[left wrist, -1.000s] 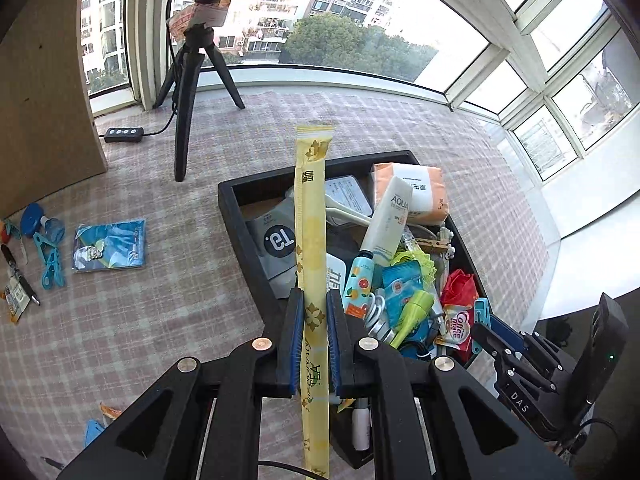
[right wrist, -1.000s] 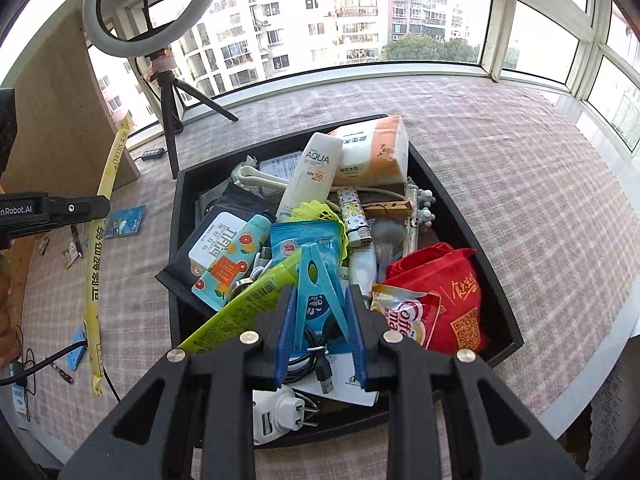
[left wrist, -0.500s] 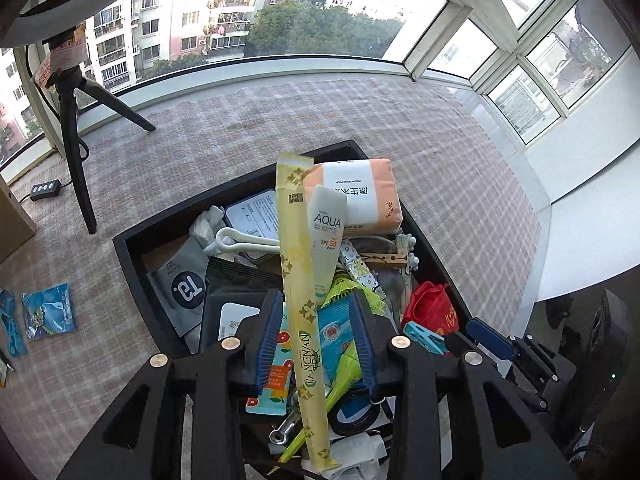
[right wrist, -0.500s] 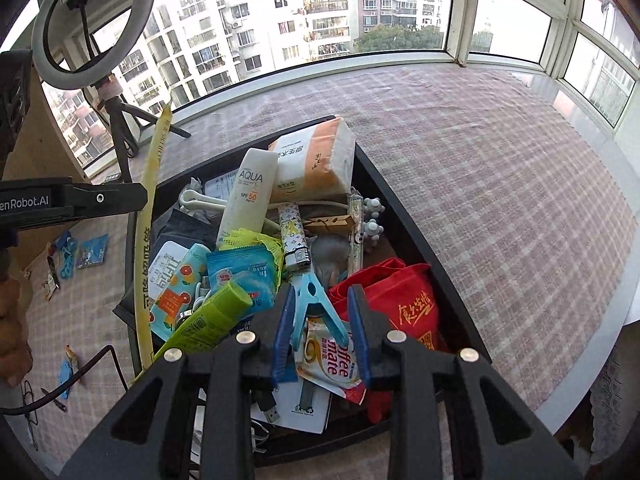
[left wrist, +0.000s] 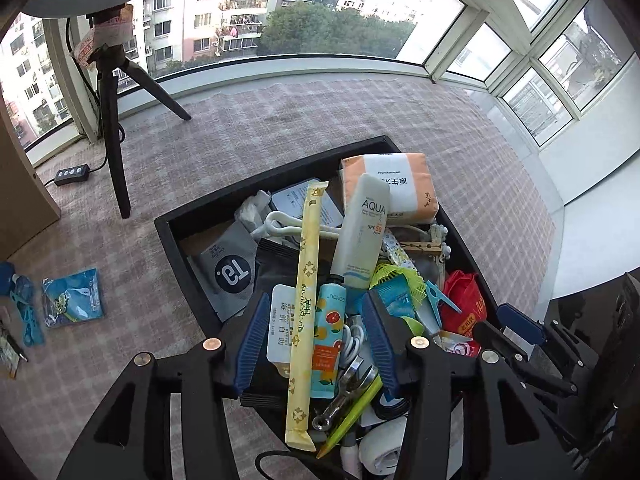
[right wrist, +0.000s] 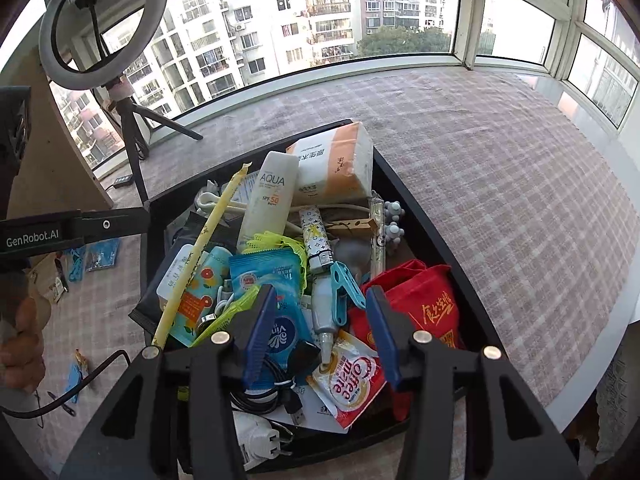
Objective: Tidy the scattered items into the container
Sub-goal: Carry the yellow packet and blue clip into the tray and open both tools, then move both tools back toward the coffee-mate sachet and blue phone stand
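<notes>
Yellow stick sachet (left wrist: 305,312): lying on the heap inside the black container (left wrist: 172,240), long axis running away from me, between my left fingers (left wrist: 256,340) but untouched.
Left gripper (left wrist: 316,344): opening, released, pitched steeply down.
Right gripper (right wrist: 320,328): opening, empty, above the blue clothes peg (right wrist: 345,292).
Remaining strays: blue packet (left wrist: 72,298) on the surface, nearer my left.

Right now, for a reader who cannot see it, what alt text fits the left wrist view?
The left gripper, jaws opening, hangs over a crammed black tray, with a long yellow packet lying free between its pads on the pile. A sunscreen tube and a tissue pack lie further back; a blue packet remains on the checked cloth.
</notes>
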`<state>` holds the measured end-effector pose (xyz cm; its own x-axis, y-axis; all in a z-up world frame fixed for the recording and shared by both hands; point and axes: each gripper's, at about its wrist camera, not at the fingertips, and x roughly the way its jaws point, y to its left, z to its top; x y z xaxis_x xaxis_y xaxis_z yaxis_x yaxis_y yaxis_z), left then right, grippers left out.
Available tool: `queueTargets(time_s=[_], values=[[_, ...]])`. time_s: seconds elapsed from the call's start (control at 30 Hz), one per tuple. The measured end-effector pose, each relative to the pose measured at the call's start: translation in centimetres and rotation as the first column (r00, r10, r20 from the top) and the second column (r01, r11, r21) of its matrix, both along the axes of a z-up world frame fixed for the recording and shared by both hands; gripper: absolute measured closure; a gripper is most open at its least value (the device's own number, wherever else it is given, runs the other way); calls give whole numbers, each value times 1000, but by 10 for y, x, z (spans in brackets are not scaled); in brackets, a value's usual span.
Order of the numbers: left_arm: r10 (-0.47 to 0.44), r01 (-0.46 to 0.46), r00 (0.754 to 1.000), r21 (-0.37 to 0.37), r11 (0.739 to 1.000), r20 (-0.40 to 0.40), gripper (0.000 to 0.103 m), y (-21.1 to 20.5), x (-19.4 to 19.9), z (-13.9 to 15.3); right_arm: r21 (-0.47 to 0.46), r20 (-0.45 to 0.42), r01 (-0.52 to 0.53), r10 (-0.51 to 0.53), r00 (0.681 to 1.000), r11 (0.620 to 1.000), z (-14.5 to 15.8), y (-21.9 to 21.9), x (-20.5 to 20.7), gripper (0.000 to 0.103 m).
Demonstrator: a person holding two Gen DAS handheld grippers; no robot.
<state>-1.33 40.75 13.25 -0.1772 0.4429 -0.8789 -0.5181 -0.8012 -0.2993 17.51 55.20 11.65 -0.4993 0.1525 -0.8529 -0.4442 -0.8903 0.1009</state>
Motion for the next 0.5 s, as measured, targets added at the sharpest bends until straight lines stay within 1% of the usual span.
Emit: queueTargets(time_s=[0.13,0.23,0.37,0.43,0.5], values=[[27,-28,999,-22,999,-35,55,-35,5,2,5,-16,-49,49,999,999,3,-16,-6,57],[64,-67,996,-48,997,-57,55,-71,7,2,-5,-23,-90,90,996,996,2,-31,-12,57],[133,-141,987,-85,986,-92,54,-133,10,4,-46,-22,-150,149,989,988,-3,-54,-22,57],[166,-178,980,-111,978,-109,54,-168,12,5,-68,-6,-200,200,980,977,-7,-69,-29,57],[207,-223,970,-133,966,-126,53,-203,16,6,-71,8,-256,257,966,964,-10,-88,-35,57]])
